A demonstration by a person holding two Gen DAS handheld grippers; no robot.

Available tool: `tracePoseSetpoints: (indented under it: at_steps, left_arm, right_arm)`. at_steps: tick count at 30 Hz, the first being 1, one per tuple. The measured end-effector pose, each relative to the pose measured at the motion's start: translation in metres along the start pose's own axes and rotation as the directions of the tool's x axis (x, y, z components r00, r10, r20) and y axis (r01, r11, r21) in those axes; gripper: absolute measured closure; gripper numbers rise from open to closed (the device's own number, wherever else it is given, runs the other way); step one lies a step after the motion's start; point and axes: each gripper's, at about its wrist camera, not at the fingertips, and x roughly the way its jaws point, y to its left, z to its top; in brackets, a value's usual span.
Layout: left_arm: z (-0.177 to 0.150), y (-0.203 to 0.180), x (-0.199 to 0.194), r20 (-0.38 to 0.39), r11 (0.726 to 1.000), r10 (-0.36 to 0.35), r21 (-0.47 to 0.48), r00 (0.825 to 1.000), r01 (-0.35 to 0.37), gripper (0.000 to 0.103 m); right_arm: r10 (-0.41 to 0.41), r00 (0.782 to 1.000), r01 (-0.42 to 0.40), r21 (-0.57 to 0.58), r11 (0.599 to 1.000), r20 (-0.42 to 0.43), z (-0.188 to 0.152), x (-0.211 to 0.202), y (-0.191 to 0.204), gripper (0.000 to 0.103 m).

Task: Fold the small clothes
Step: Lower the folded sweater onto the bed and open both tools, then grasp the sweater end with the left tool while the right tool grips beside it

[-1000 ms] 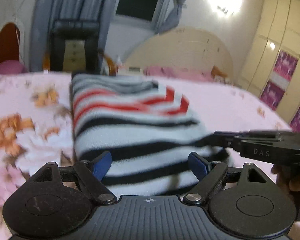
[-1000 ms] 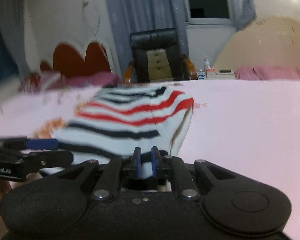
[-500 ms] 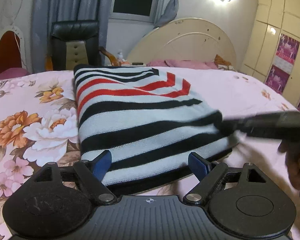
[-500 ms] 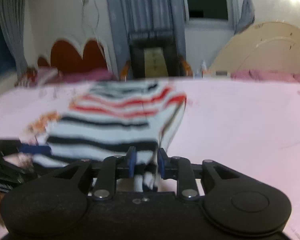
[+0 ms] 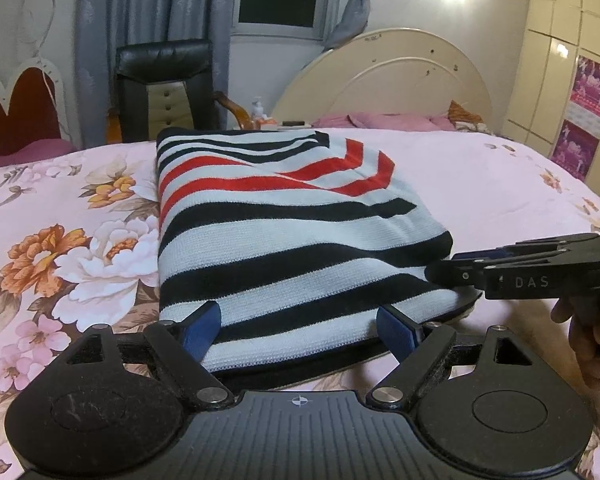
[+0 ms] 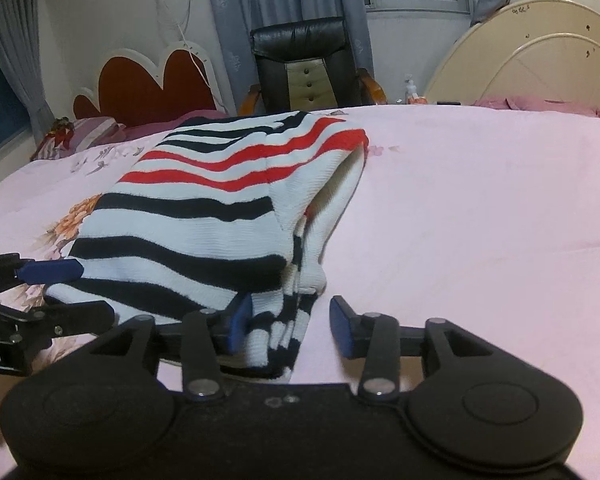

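Right wrist view: right gripper (image 6: 290, 326) jaws are opening, releasing the striped sweater (image 6: 204, 216) corner; left gripper (image 5: 296, 330) jaws are gaping empty; fold landed.

A bed (image 5: 480, 184) with a pink floral sheet carries one folded striped sweater (image 5: 284, 232) — white, black and red — lying flat, pink pillows (image 5: 384, 120) at its head.

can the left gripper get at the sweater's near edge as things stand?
Probably yes. The left gripper stands open with the striped sweater edge already between its fingers; the right gripper is off at the right corner, not blocking.
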Motion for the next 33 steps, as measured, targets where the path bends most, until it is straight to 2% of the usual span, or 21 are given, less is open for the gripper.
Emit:
tracePoseSetpoints:
  at_steps: [3,6,9,11,12,13,14,15,17,18,21,22,23,24,25,26,27,29,33]
  left_arm:
    - [0.009,-0.001,-0.011,0.013,1.0,0.019,0.004,1.0,-0.019,0.019]
    - [0.024,0.018,-0.031,0.102,0.999,0.02,-0.05,0.995,-0.015,0.019]
    - [0.04,0.059,-0.026,0.114,0.983,0.006,-0.184,0.993,0.015,0.019]
    - [0.048,0.096,-0.008,0.083,0.943,-0.065,-0.321,0.994,0.088,0.019]
    - [0.049,0.114,0.006,0.051,0.906,-0.121,-0.402,0.991,0.131,0.019]
    - [0.048,0.133,0.024,0.012,0.85,-0.187,-0.5,0.982,0.168,0.019]
    - [0.045,0.145,0.038,-0.008,0.806,-0.216,-0.565,0.976,0.174,0.019]
    - [0.041,0.15,0.048,-0.023,0.786,-0.222,-0.595,0.975,0.165,0.019]
    - [0.041,0.153,0.065,-0.072,0.8,-0.229,-0.583,0.971,0.145,0.019]
    - [0.04,0.15,0.071,-0.074,0.809,-0.237,-0.568,0.969,0.154,0.019]
    - [0.049,0.136,0.081,-0.099,0.858,-0.223,-0.491,0.97,0.147,0.019]
    - [0.052,0.131,0.084,-0.11,0.875,-0.207,-0.465,0.972,0.134,0.019]
    - [0.057,0.124,0.088,-0.125,0.9,-0.187,-0.42,0.974,0.119,0.019]
    - [0.06,0.114,0.091,-0.142,0.925,-0.164,-0.365,0.976,0.103,0.026]
    - [0.065,0.108,0.094,-0.15,0.94,-0.153,-0.328,0.977,0.097,0.027]
    - [0.067,0.106,0.096,-0.155,0.941,-0.151,-0.326,0.976,0.093,0.028]
    - [0.068,0.106,0.098,-0.153,0.939,-0.15,-0.332,0.977,0.092,0.029]
    - [0.068,0.106,0.099,-0.144,0.94,-0.15,-0.327,0.978,0.096,0.029]
    - [0.066,0.108,0.094,-0.123,0.945,-0.143,-0.312,0.982,0.099,0.032]
  right_arm:
    - [0.029,1.0,-0.028,0.038,0.999,-0.006,0.004,-0.005,-0.006,0.059]
    - [0.107,0.992,-0.114,0.138,0.984,0.061,0.013,-0.021,-0.024,0.057]
    - [0.196,0.977,-0.214,0.316,0.924,0.089,0.02,-0.016,-0.058,0.047]
    - [0.245,0.965,-0.26,0.437,0.861,0.092,0.024,-0.003,-0.082,0.031]
    - [0.271,0.958,-0.28,0.493,0.824,0.091,0.026,0.006,-0.093,0.026]
    - [0.298,0.95,-0.299,0.534,0.791,0.091,0.027,0.013,-0.101,0.022]
    - [0.334,0.938,-0.323,0.573,0.753,0.091,0.03,0.023,-0.109,0.023]
    - [0.354,0.93,-0.339,0.593,0.731,0.095,0.031,0.03,-0.113,0.023]
    - [0.39,0.918,-0.353,0.611,0.708,0.078,0.038,0.044,-0.116,0.023]
    - [0.405,0.913,-0.352,0.604,0.715,0.052,0.043,0.051,-0.113,0.024]
    - [0.414,0.909,-0.332,0.53,0.781,-0.04,0.058,0.064,-0.092,0.019]
    - [0.413,0.909,-0.33,0.502,0.8,-0.062,0.062,0.067,-0.085,0.013]
    - [0.413,0.907,-0.33,0.475,0.816,-0.079,0.067,0.07,-0.077,0.013]
    - [0.41,0.907,-0.33,0.45,0.83,-0.092,0.069,0.074,-0.069,0.014]
    - [0.396,0.913,-0.324,0.414,0.851,-0.099,0.071,0.076,-0.062,0.02]
    - [0.359,0.927,-0.3,0.361,0.883,-0.106,0.072,0.077,-0.052,0.033]
    - [0.319,0.942,-0.273,0.317,0.908,-0.103,0.073,0.078,-0.045,0.035]
    - [0.289,0.954,-0.252,0.305,0.918,-0.084,0.072,0.079,-0.039,0.046]
    - [0.274,0.96,-0.243,0.307,0.92,-0.06,0.067,0.076,-0.037,0.051]
